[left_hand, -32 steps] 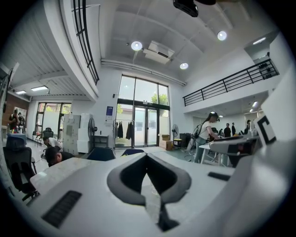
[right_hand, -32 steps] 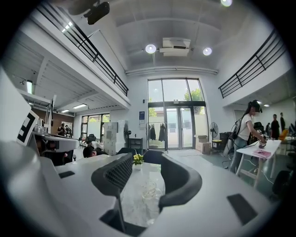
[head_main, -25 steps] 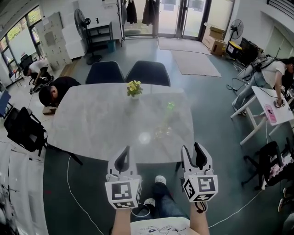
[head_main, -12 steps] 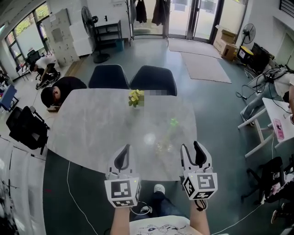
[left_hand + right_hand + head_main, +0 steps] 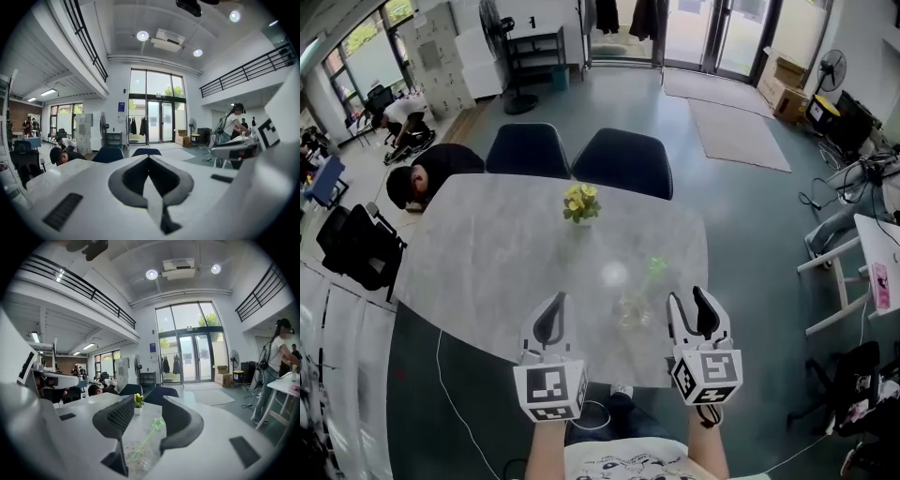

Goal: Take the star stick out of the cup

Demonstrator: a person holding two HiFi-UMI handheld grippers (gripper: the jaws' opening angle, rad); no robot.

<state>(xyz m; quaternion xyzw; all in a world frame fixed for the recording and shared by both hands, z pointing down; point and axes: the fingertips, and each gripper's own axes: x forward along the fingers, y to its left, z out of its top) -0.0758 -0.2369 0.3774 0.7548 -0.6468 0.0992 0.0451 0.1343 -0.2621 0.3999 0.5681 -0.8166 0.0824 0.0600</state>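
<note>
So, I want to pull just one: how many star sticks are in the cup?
1: the green star stick leans in the clear cup ahead of the right gripper; no others show.

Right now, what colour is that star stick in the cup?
The star stick is light green, clearest in the right gripper view.
</note>
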